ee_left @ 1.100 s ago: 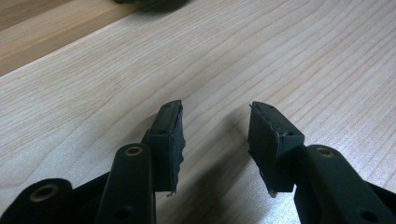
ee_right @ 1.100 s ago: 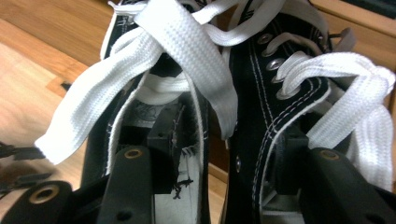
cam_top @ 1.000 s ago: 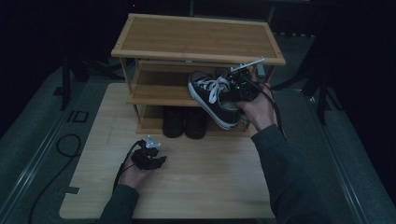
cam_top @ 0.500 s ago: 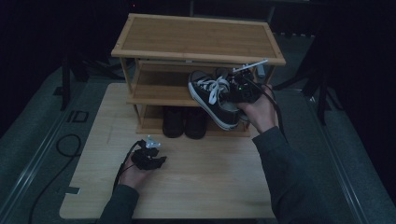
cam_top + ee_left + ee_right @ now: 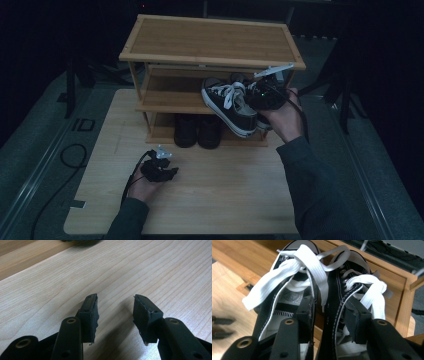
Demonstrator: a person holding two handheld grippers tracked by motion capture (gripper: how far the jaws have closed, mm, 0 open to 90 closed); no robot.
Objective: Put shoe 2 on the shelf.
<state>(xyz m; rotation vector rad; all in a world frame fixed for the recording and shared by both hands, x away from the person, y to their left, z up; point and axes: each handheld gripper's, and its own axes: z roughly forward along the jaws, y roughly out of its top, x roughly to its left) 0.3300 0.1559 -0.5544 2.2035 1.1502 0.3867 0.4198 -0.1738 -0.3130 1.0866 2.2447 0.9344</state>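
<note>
The right gripper (image 5: 260, 95) holds a pair of sneakers (image 5: 230, 102) in front of the rack's (image 5: 210, 40) middle shelf (image 5: 170, 100), toes toward the rack. In the right gripper view its jaws pinch the two inner collars of the sneakers (image 5: 322, 290) together, one jaw inside each shoe. That bite is thin: I judge that one collar could slide out and a shoe drop onto the tabletop (image 5: 215, 190) or the boots (image 5: 197, 131) on the bottom shelf. The loose laces (image 5: 287, 272) could snag the shelf's front edge, and a tilted sole could catch there too. The left gripper (image 5: 159, 167) rests on the tabletop, jaws released and holding nothing.
</note>
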